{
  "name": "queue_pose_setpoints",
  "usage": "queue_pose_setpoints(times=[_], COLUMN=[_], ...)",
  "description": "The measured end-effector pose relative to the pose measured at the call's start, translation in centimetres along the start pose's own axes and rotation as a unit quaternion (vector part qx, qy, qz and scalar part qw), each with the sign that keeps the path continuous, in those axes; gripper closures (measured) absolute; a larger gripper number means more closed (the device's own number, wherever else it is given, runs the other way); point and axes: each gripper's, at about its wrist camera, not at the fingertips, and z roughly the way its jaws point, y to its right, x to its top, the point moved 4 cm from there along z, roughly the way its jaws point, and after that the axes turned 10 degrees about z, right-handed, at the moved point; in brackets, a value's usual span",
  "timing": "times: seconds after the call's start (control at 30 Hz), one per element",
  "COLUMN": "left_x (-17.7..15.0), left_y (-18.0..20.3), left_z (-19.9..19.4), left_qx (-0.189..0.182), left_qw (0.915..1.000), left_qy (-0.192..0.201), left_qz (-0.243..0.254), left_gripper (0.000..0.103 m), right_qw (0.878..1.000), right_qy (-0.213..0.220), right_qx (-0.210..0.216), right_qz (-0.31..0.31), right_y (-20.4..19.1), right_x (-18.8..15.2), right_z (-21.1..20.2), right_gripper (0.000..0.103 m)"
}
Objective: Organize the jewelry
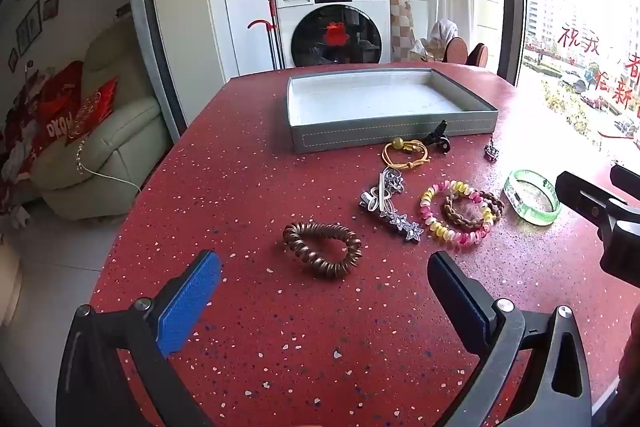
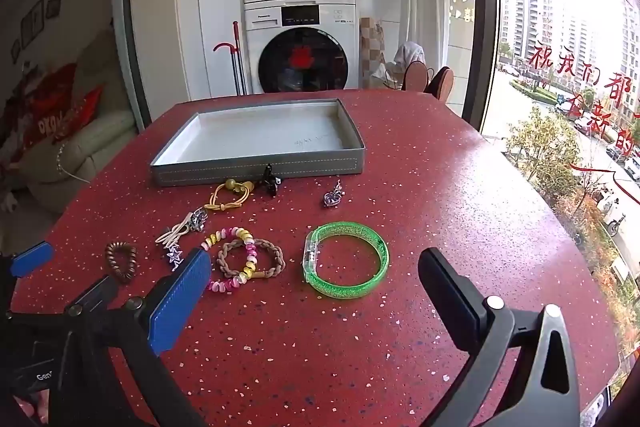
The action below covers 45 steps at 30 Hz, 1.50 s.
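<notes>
A grey tray (image 1: 392,137) (image 2: 256,171) stands empty at the far side of the red table. Loose jewelry lies in front of it: a brown coil hair tie (image 1: 322,249) (image 2: 121,261), silver star clips (image 1: 390,205) (image 2: 180,235), a yellow cord bracelet (image 1: 405,151) (image 2: 229,197), a pink-yellow bead bracelet (image 1: 454,213) (image 2: 234,259) over a brown braided band (image 1: 474,209) (image 2: 256,259), a green bangle (image 1: 532,197) (image 2: 346,259), a black clip (image 1: 438,137) (image 2: 270,181) and a silver pendant (image 1: 491,151) (image 2: 334,195). My left gripper (image 1: 324,291) is open, just short of the coil tie. My right gripper (image 2: 316,291) is open, just short of the green bangle.
The red speckled table (image 1: 240,187) (image 2: 460,207) ends at a window on the right. A cream sofa (image 1: 112,147) with red cushions stands to the left. Stacked washing machines (image 1: 332,27) stand behind the table. The right gripper's fingertip (image 1: 576,193) shows at the left wrist view's right edge.
</notes>
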Motion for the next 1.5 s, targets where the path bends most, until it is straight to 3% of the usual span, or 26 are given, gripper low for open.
queue_pose_setpoints(times=[0.1,0.13,0.37,0.47,1.5], left_x=[0.1,0.2,1.6,1.1,0.7], left_y=[0.1,0.1,-1.3,-1.3,-1.4], left_z=[0.0,0.0,-2.1,-2.0,-1.9], left_qx=[-0.002,-0.004,0.006,0.011,0.016], left_qw=[1.0,1.0,0.9996,0.9992,0.9987], left_qy=[-0.006,-0.003,0.027,0.037,0.042], left_qz=[0.001,0.003,-0.006,-0.012,-0.022], left_gripper=[0.0,0.0,0.0,0.0,0.0], right_qw=[1.0,1.0,1.0,1.0,1.0], right_qy=[-0.01,0.014,0.017,0.027,0.029], right_qx=[0.008,0.004,0.004,0.0,0.003], right_qz=[0.003,0.011,0.002,-0.002,-0.002], right_y=[-0.3,-0.2,0.6,-0.8,-1.1], right_x=[-0.1,0.2,0.9,0.3,0.3], right_z=[0.5,-0.4,-0.6,-0.8,-1.1], right_gripper=[0.0,0.0,0.0,0.0,0.0])
